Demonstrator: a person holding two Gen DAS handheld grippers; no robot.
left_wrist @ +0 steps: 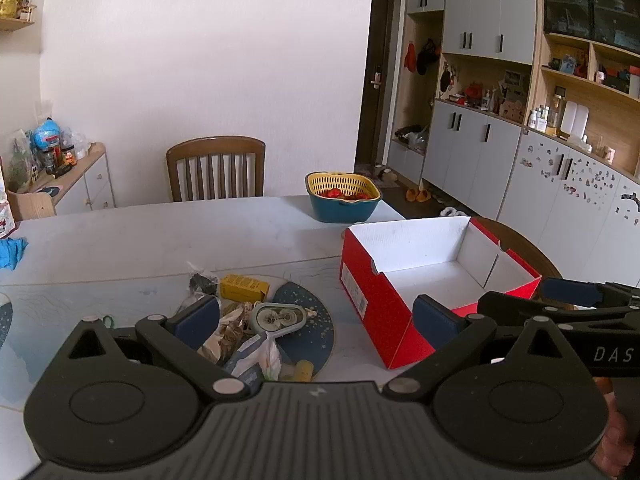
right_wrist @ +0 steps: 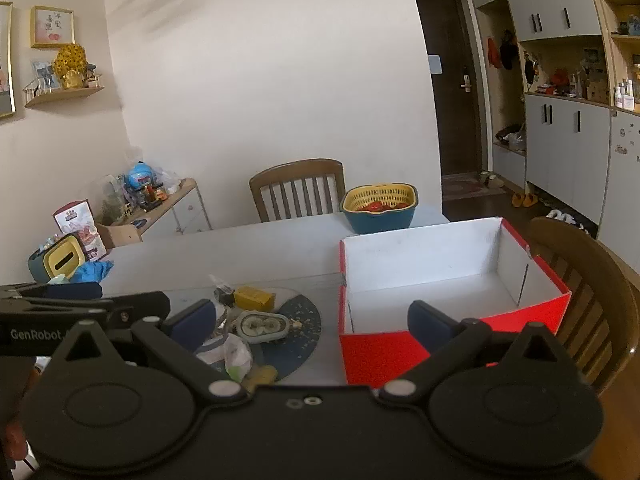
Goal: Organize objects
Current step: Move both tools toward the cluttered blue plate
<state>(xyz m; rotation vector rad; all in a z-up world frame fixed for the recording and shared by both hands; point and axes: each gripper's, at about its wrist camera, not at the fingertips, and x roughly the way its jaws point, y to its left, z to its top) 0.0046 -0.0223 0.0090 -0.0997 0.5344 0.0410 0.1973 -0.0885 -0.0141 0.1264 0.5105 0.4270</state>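
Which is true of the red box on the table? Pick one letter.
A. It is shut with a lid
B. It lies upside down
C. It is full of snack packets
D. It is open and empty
D: the red box stands open-topped, its white inside bare, while the small items lie in a pile on the table beside it.

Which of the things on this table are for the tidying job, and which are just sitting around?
Job:
open red cardboard box, white inside
yellow carton
grey-green oval tape dispenser
crumpled wrappers

Lying about:
yellow-and-teal basket
blue cloth
wooden chair
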